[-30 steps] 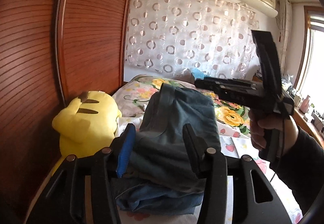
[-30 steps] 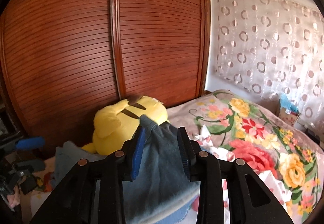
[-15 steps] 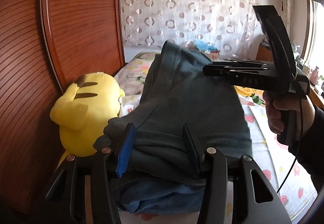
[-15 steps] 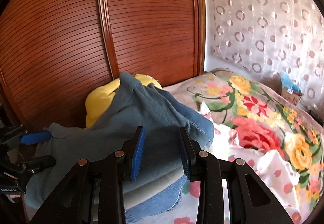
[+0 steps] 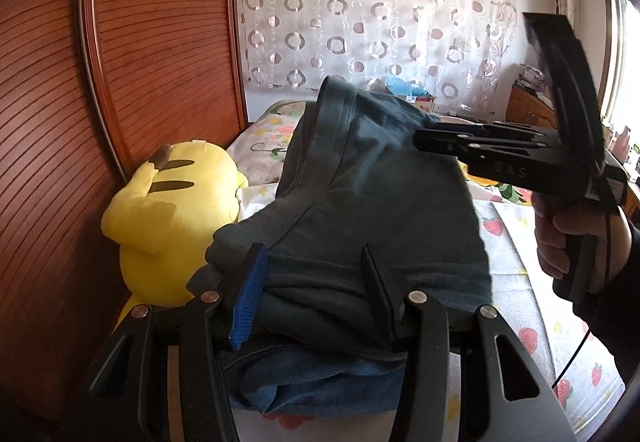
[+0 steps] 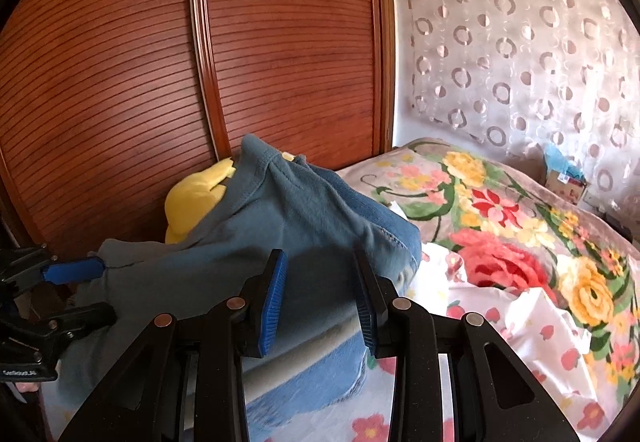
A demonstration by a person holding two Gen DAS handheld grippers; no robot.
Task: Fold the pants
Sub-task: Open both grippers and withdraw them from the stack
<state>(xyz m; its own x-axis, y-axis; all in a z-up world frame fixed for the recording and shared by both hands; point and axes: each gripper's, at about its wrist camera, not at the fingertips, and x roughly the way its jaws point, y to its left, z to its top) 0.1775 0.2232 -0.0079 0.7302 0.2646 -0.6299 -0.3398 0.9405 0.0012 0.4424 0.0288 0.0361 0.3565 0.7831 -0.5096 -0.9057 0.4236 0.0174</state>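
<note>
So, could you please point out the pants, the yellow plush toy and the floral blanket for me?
pants (image 5: 380,210), left wrist view, on the dark teal fabric's middle.
yellow plush toy (image 5: 168,226), left wrist view, on its body.
floral blanket (image 6: 496,202), right wrist view, on a red flower.

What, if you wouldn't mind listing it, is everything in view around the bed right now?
pants: one, blue-grey, folded over on the bed, far edge lifted
plush toy: one, yellow, between pants and wardrobe
wardrobe doors: two, reddish-brown, slatted, beside the bed
curtain: one, white with rings, beyond the bed
floral blanket: one, multicoloured, far part of the bed
sheet: one, white with strawberries, under the pants
left gripper: one, black, blue pad, jaws closed on pants' near edge
right gripper: one, black, jaws closed on pants
hand: one, holding the right gripper's handle
</note>
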